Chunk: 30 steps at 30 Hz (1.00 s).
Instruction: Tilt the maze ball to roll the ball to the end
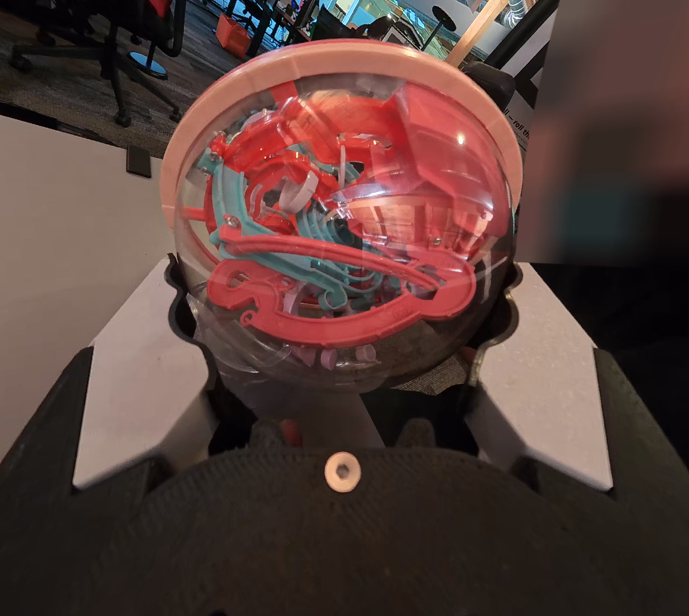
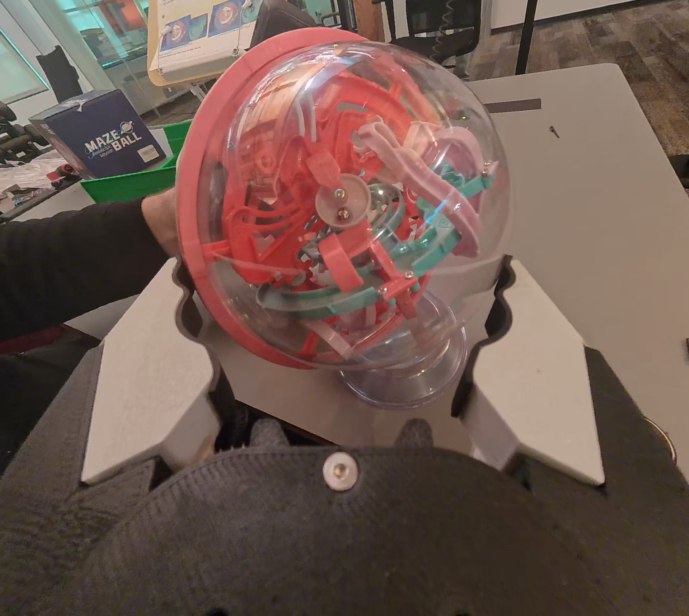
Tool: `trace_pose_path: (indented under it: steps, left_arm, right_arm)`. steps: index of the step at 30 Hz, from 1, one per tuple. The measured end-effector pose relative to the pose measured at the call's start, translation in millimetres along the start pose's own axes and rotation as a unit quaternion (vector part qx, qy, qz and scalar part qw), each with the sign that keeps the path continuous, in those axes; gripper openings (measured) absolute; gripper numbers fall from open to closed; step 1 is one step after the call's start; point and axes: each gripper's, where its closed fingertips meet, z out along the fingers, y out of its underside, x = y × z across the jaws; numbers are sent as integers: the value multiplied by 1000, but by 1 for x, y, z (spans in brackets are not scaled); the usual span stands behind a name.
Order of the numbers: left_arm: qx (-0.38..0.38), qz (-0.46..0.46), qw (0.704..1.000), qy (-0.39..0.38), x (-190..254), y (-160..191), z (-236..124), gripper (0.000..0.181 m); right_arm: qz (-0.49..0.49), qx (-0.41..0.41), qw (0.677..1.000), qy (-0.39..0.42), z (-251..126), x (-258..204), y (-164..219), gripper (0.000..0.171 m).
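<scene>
Clear plastic maze ball [image 1: 341, 225], banded by a pink equator ring [image 2: 194, 225], packed with red, teal and pale lilac tracks. Small metal ball [image 2: 343, 213] resting in a round grey cup near the middle, just below a screw head. Held up off the grey worktop [image 2: 581, 195], above a clear round stand [image 2: 410, 385] sitting on it. Left claw [image 1: 341, 307] clamped on the sphere, wavy black pads [image 1: 175, 284] pressed against both lower flanks. Right claw [image 2: 341, 299] likewise clamped on the sphere, pads either side. Ring tilted: in the right wrist view its plane leaning, top to the right and far, bottom near; clear dome facing near and right. Far left, a green bin [image 2: 130, 176] holding a dark blue box [image 2: 100, 132]. Bare hand and dark sleeve [image 2: 74, 262] at left behind the ring.
</scene>
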Motion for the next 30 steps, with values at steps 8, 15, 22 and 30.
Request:
trace_pose_path:
  steps: [8,15,22,30]
  left_arm:
    - [-1,13,1000,-1,2,0,-1,158]
    - [-6,24,1000,-7,2,1,-1,158]
    - [-12,33,999,-16,3,0,-1,158]
    - [-18,44,999,-22,5,-3,-1,158]
  right_arm:
    - [-9,7,1000,1,0,-2,0,154]
    - [-9,14,1000,3,0,-3,4,154]
    - [-6,23,1000,3,1,-4,6,154]
    - [-6,47,999,2,1,-5,3,154]
